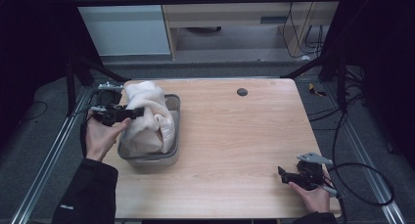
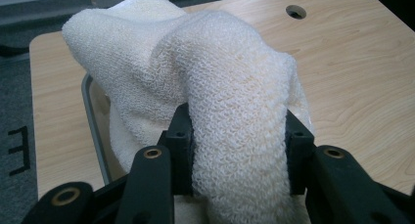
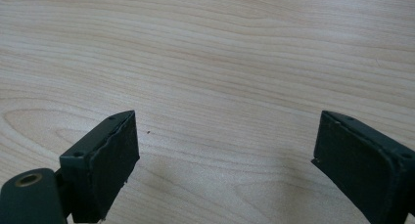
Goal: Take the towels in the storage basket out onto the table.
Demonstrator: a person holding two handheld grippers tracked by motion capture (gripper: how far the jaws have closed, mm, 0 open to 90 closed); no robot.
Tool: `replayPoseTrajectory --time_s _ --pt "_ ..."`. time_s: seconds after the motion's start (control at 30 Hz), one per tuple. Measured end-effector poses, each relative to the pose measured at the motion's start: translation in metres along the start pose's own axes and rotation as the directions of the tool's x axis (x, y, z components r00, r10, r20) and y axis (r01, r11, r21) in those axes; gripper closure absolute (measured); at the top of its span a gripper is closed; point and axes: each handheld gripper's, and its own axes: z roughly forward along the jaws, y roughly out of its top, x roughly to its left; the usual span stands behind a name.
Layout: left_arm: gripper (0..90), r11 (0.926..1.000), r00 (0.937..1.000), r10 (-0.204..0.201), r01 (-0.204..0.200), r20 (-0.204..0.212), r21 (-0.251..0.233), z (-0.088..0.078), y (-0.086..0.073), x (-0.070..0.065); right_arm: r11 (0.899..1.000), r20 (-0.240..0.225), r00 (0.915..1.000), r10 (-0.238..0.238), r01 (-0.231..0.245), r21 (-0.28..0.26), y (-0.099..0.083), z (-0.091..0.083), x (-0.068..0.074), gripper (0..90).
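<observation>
1. The left gripper (image 1: 128, 112) is clamped on a thick fold of the cream towel (image 1: 147, 117), its jaws pressing the cloth from both sides in the left gripper view. The rest of the towel (image 2: 195, 77) heaps up out of the grey metal bin (image 1: 173, 153), which sits at about nine o'clock on the wooden table (image 1: 235, 145).

2. The right gripper (image 1: 286, 176) rests near the table's edge at about four o'clock, well apart from the bin, jaws wide with nothing between them over bare wood (image 3: 205, 62).

3. First worry: only one bunched fold is pinched. As I read it, if the towel's hanging weight pulls on a lift, the cloth could creep out of the pads and slump back into the bin.

4. Second: the towel drapes over the bin's rim on the three o'clock side. A pull could snag there and drag or tip the light-looking bin, since nothing steadies it.

5. Third: a loose tail may sweep across the table or trail off the near edge.
</observation>
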Motion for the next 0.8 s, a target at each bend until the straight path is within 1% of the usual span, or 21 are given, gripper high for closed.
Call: replayPoseTrajectory --time_s 0.27,0.37,0.47,0.63,0.7,0.8 --pt "58.6 0.9999 0.9999 0.011 -0.011 -0.004 -0.013 -0.013 0.009 -0.002 1.0 0.0 1.0 0.0 0.0 0.001 0.0 0.0 0.0 9.4" --pt "58.5 0.9997 0.9999 0.014 -0.013 0.005 -0.018 -0.017 0.012 -0.003 1.0 -0.001 1.0 0.0 0.0 0.001 0.0 0.0 0.0 9.4" --pt "58.5 0.9994 0.9996 0.026 -0.026 0.014 -0.022 -0.021 0.014 -0.006 1.0 -0.001 1.0 0.001 -0.001 0.001 0.0 0.0 0.0 9.4" --pt "58.5 0.9985 0.9989 0.045 -0.045 0.014 -0.032 -0.03 0.019 -0.011 1.0 0.0 1.0 0.002 -0.002 -0.001 0.0 0.0 0.0 9.4" --pt "58.5 0.9975 0.9984 0.054 -0.053 0.016 -0.046 -0.036 0.022 -0.014 1.0 0.001 1.0 0.005 -0.005 -0.002 0.0 0.0 0.0 9.3" --pt "58.5 0.997 0.998 0.059 -0.058 0.021 -0.051 -0.04 0.023 -0.016 1.0 0.001 1.0 0.005 -0.005 -0.002 0.0 0.0 0.0 9.3"
